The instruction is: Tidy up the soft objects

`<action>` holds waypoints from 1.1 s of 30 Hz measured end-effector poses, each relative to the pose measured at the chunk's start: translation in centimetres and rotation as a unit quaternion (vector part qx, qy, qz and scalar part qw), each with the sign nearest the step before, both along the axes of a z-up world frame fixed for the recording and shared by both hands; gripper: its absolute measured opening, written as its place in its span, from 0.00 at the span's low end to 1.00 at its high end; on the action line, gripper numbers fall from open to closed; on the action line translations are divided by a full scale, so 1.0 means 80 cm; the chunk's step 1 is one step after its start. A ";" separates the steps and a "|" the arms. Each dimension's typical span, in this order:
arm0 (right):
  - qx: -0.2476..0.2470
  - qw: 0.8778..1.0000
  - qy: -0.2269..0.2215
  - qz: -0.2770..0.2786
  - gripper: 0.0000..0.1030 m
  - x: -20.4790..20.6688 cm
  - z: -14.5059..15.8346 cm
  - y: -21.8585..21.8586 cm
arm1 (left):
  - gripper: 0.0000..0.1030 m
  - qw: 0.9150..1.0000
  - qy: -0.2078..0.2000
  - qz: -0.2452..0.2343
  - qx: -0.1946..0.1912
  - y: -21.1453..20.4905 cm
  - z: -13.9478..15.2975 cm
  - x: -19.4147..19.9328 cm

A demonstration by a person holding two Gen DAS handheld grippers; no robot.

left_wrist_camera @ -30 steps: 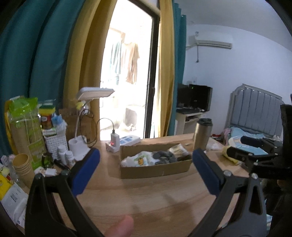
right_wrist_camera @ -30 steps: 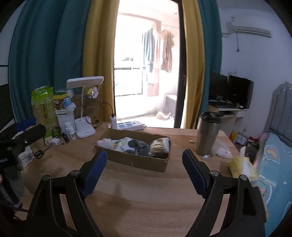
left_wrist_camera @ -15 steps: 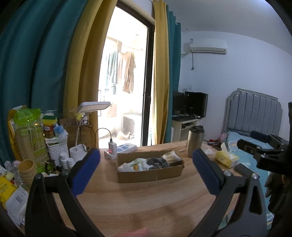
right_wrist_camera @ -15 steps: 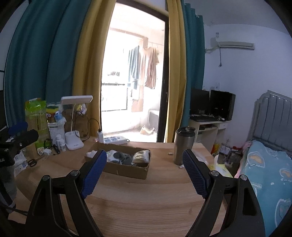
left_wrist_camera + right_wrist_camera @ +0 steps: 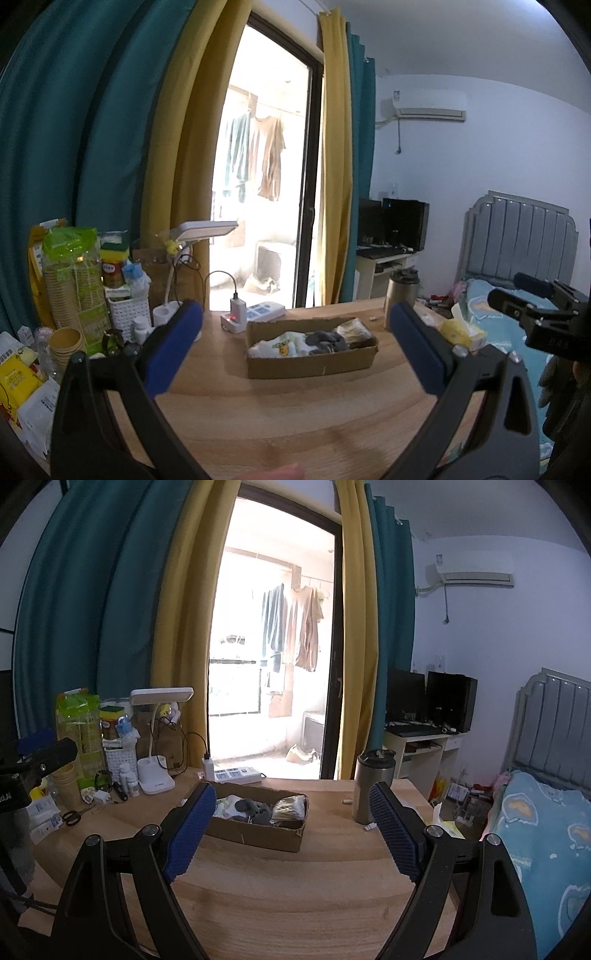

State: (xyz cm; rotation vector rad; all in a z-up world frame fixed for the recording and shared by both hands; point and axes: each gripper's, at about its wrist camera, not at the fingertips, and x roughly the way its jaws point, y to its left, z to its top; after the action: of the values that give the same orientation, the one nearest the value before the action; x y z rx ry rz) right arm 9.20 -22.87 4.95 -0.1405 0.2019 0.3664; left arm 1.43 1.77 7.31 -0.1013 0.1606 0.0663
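Two grippers hang over the near edge of the wooden table [image 5: 295, 904], both with jaws spread wide and nothing between them. What the next move depends on lies straight ahead: a shallow cardboard box [image 5: 312, 363] holding the soft things — a white printed cloth [image 5: 279, 347], a grey bundle [image 5: 327, 339] and a tan striped roll [image 5: 354, 330].

From the left gripper [image 5: 293, 341] the box sits almost centred between the blue pads, its long side running across the view, left to right, rising slightly toward the right end. From the right gripper [image 5: 291, 821] the same box [image 5: 258, 830] lies left of centre and turned at a slant, its near right corner pointing toward the jaws.

Neither gripper is close; both are well short of the box, and which is nearer I cannot tell for certain. The left one looks better lined up, I judge. A steel tumbler [image 5: 373, 786] stands near the box's right end, apart from it, so a reach from the right passes beside it.
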 end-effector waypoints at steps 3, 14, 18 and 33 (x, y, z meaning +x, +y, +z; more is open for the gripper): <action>0.001 1.000 0.001 0.001 0.85 0.000 0.000 0.000 | 0.99 1.000 0.000 -0.002 0.000 -0.001 -0.001 0.000; 0.001 1.000 0.003 0.003 0.85 0.004 0.001 0.004 | 0.99 1.000 -0.002 -0.010 -0.002 -0.001 0.000 -0.002; 0.001 1.000 0.003 0.003 0.85 0.004 0.001 0.004 | 0.99 1.000 -0.001 -0.010 -0.001 -0.001 0.000 -0.001; -0.002 1.000 0.004 0.006 0.85 0.005 -0.001 0.005 | 0.99 1.000 0.000 -0.008 -0.004 0.000 -0.001 0.002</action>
State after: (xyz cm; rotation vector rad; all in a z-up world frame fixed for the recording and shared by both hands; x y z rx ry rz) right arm 9.59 -22.51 4.91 -0.1446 0.2100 0.3776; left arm 1.55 1.80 7.24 -0.1088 0.1617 0.0496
